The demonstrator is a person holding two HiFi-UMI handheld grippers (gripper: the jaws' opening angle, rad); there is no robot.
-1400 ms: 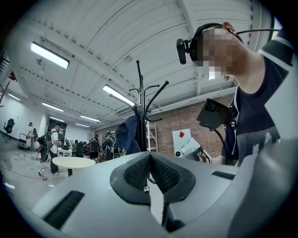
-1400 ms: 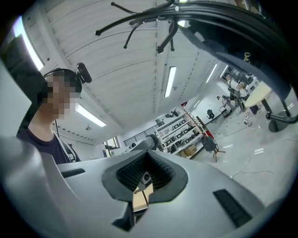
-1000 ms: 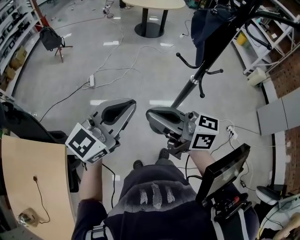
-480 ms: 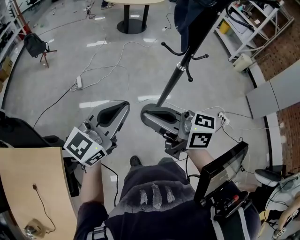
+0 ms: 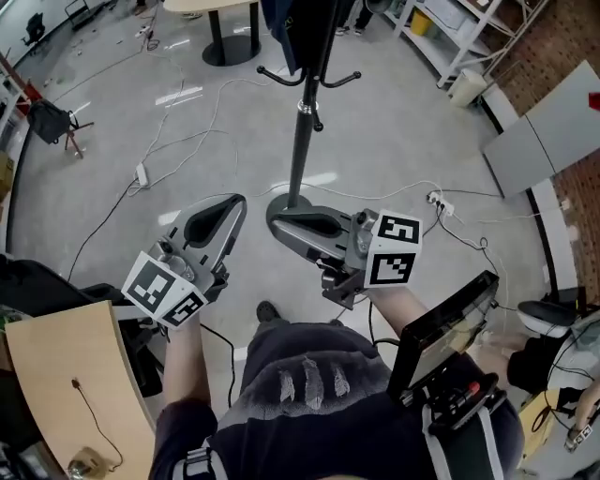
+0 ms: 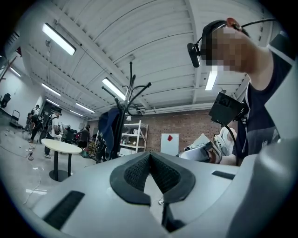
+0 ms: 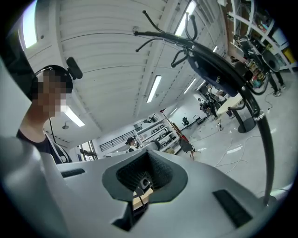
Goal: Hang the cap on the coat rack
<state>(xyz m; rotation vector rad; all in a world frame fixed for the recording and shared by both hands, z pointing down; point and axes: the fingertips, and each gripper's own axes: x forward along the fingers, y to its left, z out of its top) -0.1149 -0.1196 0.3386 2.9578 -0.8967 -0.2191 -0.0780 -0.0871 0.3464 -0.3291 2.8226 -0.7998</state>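
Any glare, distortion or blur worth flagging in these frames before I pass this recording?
Head view: sharp, evenly lit, white lamp glare on the glossy floor near the coat rack. Left gripper view: heavy fisheye, dark corners, ceiling strip lights blown out. Right gripper view: same dark corners, and the coat rack's straight pole bows into a curve.

i saw the black coat rack [image 5: 302,141] standing upright ahead of me, curved hooks out, with a dark blue garment [image 5: 292,28] hanging near its top.
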